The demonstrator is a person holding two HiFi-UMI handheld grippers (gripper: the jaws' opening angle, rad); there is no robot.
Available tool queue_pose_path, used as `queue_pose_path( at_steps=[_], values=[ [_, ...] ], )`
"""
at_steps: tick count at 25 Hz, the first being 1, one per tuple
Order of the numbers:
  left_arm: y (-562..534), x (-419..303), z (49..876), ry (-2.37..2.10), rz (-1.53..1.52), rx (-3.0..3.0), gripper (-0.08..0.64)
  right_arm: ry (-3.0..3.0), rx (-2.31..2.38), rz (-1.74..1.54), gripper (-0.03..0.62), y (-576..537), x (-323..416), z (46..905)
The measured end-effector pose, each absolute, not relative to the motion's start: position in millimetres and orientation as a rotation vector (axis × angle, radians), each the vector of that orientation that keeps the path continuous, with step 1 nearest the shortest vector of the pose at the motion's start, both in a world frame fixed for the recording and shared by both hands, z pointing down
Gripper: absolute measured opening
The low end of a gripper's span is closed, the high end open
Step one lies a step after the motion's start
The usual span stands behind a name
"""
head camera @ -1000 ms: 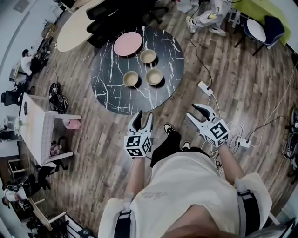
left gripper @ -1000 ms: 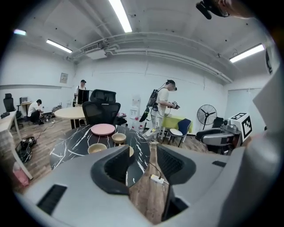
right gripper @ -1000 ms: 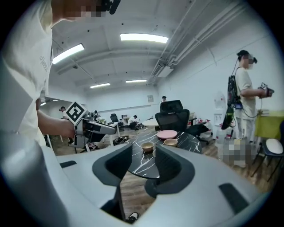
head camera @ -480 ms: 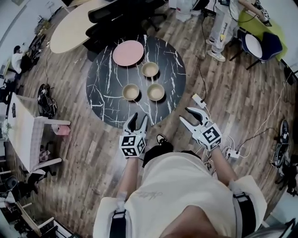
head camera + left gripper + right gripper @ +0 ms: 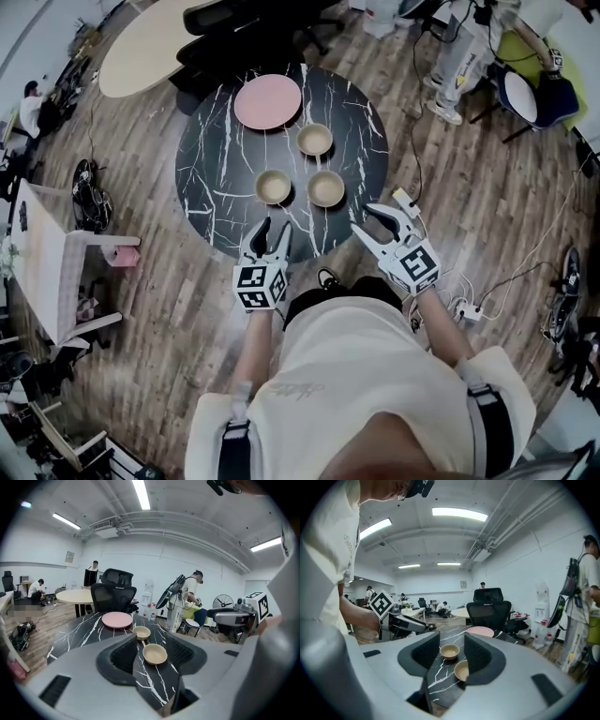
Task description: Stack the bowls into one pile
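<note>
Low in the frame, the left tool [image 5: 269,228] and right tool [image 5: 368,221] hover wide and empty at the near edge of the bench [image 5: 214,159]. Beyond, near the centre, the left bowl [image 5: 274,187], right bowl [image 5: 326,188] and far bowl [image 5: 315,140] sit apart: nothing is stacked yet, so all the stacking remains.
</note>
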State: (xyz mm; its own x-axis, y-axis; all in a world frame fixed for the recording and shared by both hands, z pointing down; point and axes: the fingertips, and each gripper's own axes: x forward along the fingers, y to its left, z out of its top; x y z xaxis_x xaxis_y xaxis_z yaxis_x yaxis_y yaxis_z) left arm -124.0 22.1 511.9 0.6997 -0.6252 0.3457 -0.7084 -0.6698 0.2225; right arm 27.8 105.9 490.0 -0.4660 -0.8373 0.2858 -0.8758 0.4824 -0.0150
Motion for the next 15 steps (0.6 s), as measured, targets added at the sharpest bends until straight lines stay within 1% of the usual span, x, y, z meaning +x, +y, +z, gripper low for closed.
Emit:
queue_pose_path(
  at_steps=[9, 15],
  values=[
    [15, -135, 523, -1.118, 0.359, 2.484, 0.209, -2.477, 1.426, 0.3, 0.16, 90, 41, 503],
    [-14, -137, 523, -1.233, 0.37, 2.396, 0.209, -2.543, 1.282, 0.323, 0.158, 41, 45, 512]
  ],
)
